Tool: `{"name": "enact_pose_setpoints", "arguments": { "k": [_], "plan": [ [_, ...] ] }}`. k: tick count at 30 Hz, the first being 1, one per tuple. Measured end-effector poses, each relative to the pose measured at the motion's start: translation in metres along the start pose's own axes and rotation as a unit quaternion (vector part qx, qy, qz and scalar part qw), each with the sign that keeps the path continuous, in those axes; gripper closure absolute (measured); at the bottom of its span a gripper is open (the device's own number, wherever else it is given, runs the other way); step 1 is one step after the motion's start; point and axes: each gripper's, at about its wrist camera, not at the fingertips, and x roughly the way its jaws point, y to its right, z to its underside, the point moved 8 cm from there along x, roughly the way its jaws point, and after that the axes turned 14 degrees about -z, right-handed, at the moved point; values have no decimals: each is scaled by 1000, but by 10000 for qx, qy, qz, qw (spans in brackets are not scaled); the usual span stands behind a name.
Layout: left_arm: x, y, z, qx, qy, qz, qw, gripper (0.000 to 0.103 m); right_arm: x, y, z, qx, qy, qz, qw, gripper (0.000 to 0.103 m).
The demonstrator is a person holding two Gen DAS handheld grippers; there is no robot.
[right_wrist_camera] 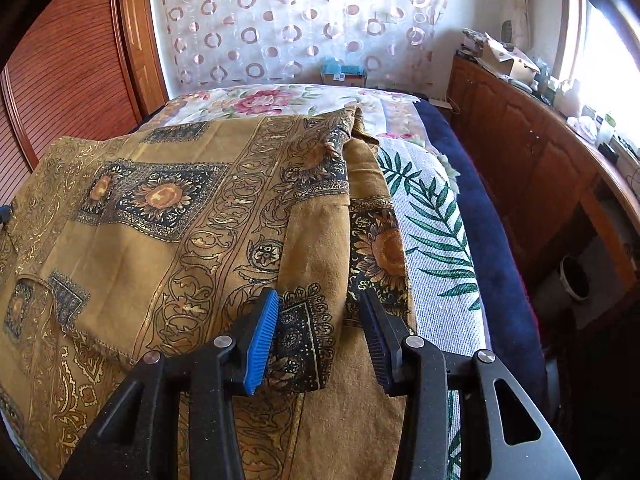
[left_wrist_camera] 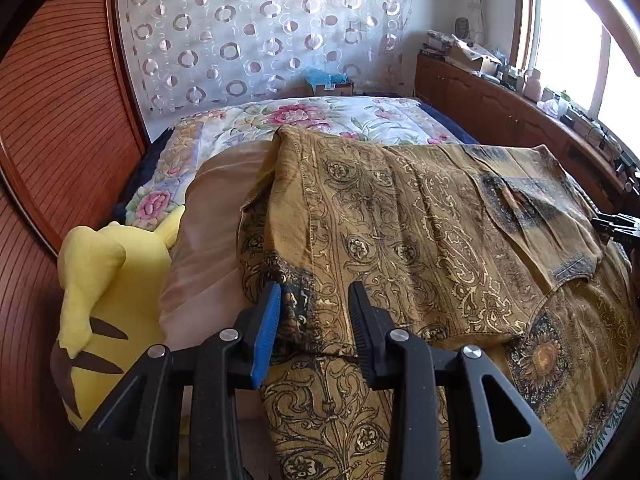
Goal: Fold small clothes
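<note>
Getting ready to fold, each wide-open, empty tool (left_wrist_camera: 314, 312) (right_wrist_camera: 320, 320) must close on the brown patterned cloth (left_wrist_camera: 400, 220) just ahead.

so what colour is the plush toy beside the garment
Yellow, with dark brown ear tips; the plush toy shows only in the left wrist view.

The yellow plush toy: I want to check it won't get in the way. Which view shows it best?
The left wrist view: the yellow plush toy lies on the left, beside the patterned garment, clear of the left hand-held gripper. The right wrist view does not show it.
</note>
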Motion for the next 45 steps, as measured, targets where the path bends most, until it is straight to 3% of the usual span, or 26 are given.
{"name": "enact_pose_setpoints", "arguments": {
  "k": [4, 8, 16, 20, 22, 25, 28, 30, 32, 34, 40, 45],
  "plan": [
    [8, -4, 1, -15, -168, -134, 9998, 96, 0, 0, 0, 7, 4, -17, 10000, 58],
    [-4, -1, -2, -142, 35, 129, 9998, 102, 0, 0, 0, -11, -1, -5, 10000, 58],
    [-40, -2, -16, -209, 704, -106, 9972, 102, 2, 2, -1, -16, -2, -33, 10000, 56],
    [-29, -9, -17, -149, 517, -158, 9984, 99, 2, 2, -1, -24, -4, -28, 10000, 56],
    [-21, -10, -12, -117, 368, -184, 9991, 79, 2, 2, 0, -31, -5, -24, 10000, 56],
    [-4, -9, -2, -71, 75, -162, 9998, 67, 2, 2, 0, -31, -4, -27, 10000, 56],
    [10, -14, 6, -105, -113, -321, 9994, 67, 2, 2, 0, -33, -4, -28, 10000, 56],
    [11, -16, 7, -99, -24, -360, 9993, 68, 2, 2, 0, -34, -3, -27, 10000, 56],
    [8, -16, 8, -49, 82, -340, 9994, 87, 2, 2, 0, -35, -2, -26, 10000, 56],
    [4, -16, 7, -13, 173, -400, 9991, 97, 2, 2, -1, -34, -2, -29, 10000, 56],
    [-14, -11, -3, 83, 503, -389, 9979, 98, 2, 2, 0, -36, -2, -26, 10000, 56],
    [-16, -11, -12, 106, 545, -372, 9978, 98, 2, 2, 0, -34, -2, -28, 10000, 56]
  ]
}}
